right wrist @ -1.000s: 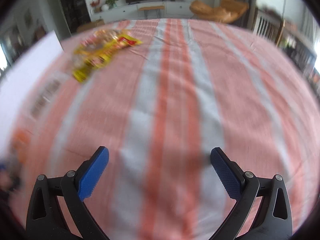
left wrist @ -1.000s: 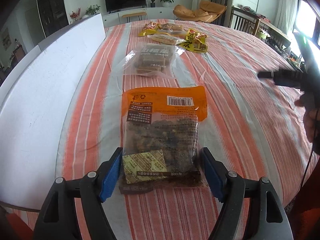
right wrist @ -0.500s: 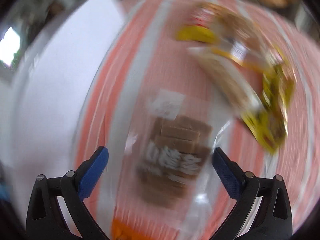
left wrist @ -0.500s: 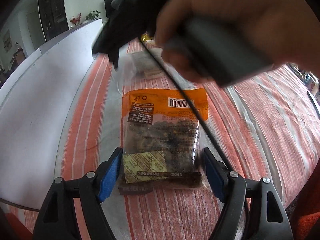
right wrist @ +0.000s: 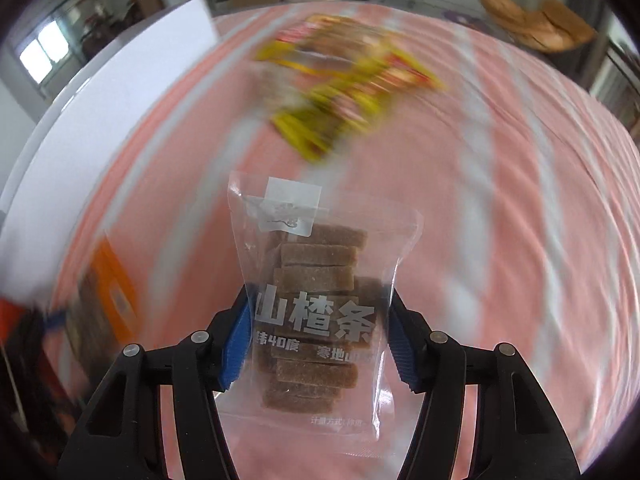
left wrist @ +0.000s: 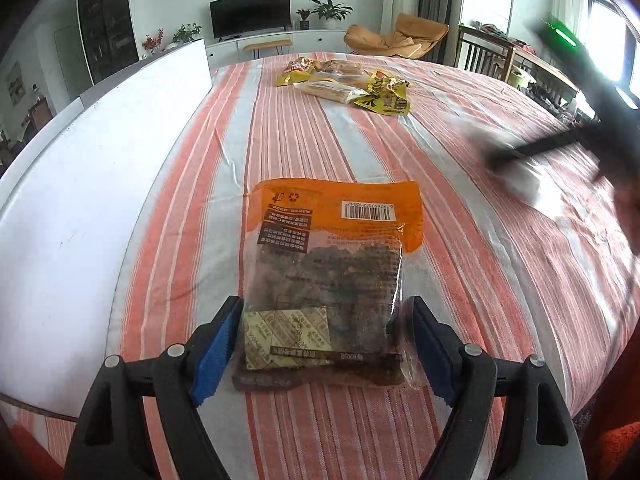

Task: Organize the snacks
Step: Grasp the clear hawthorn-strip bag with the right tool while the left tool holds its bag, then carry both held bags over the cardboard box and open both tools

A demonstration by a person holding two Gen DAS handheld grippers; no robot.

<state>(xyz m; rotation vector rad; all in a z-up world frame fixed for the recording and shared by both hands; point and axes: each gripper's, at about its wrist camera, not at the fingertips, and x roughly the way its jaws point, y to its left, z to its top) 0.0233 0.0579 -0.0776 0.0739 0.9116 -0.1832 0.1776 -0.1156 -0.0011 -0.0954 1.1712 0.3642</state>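
With its jaws having just been closing, the right gripper is clamped on the clear packet of brown bars, both blue pads pressed against the packet's sides, the packet standing up between them above the blurred striped tablecloth. The left gripper has just been widening; the orange snack bag lies flat on the cloth between its fingers, the right pad clear of it. A pile of yellow snack packs lies well beyond.
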